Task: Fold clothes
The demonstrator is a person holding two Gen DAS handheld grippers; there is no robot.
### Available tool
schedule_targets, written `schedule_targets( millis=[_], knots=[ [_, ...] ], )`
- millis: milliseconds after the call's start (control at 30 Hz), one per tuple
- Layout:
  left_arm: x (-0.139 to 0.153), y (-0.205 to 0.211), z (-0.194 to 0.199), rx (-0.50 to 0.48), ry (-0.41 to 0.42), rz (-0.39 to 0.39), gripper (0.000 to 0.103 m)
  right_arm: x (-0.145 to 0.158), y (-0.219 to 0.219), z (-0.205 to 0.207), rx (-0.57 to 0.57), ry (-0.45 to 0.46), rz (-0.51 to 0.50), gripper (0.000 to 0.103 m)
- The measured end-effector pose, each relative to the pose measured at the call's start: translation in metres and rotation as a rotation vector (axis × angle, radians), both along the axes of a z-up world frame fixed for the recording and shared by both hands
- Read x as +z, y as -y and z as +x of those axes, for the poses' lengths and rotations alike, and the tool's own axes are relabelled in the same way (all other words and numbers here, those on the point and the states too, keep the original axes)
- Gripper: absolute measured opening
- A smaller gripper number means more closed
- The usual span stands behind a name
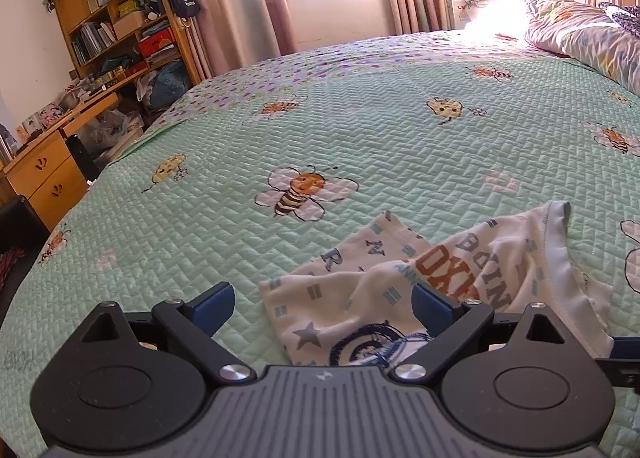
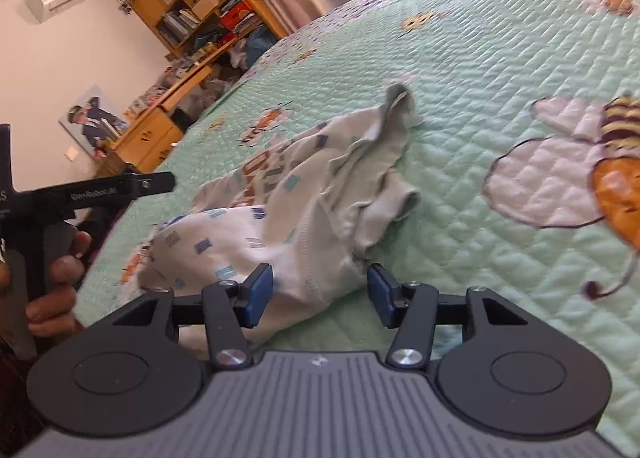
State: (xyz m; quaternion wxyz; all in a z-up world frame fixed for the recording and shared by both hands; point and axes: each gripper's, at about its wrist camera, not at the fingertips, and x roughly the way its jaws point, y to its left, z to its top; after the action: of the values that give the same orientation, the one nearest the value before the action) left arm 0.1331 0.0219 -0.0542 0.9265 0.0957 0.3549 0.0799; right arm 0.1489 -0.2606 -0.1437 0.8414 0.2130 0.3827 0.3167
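We see the white printed garment (image 1: 360,294) lying crumpled on the green bee-patterned quilt (image 1: 360,130) of the bed, in the lower right of the left wrist view and across the middle of the right wrist view. Our left claw (image 1: 324,298) stands wide apart: its right blue pad (image 1: 430,300) sits against a raised fold of the cloth, the left pad over bare quilt, nothing pinched. Our right claw (image 2: 320,294) is also apart, with the garment's near end lying between the pads; whether they touch it we cannot tell. At the left edge of the right view, a hand (image 2: 52,278) grips the other tool's handle. A wooden bookshelf (image 1: 120,18) stands in the upper left.
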Motion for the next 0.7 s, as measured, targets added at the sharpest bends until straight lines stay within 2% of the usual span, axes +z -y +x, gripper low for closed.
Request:
schedule_targets(
  millis=[400,633,700],
  knots=[
    [0.002,0.0,-0.011,0.014,-0.004,-0.016,0.096,-0.019,0.014,-0.001,-0.011,-0.242,0.283,0.055],
    [0.004,-0.003,-0.017,0.026,-0.008,-0.028,0.096,-0.027,0.011,0.013,-0.096,-0.317,0.414,0.054],
    [0.006,-0.005,-0.019,0.027,-0.001,-0.032,0.096,-0.028,0.012,0.011,-0.112,-0.314,0.436,0.052]
  ],
)
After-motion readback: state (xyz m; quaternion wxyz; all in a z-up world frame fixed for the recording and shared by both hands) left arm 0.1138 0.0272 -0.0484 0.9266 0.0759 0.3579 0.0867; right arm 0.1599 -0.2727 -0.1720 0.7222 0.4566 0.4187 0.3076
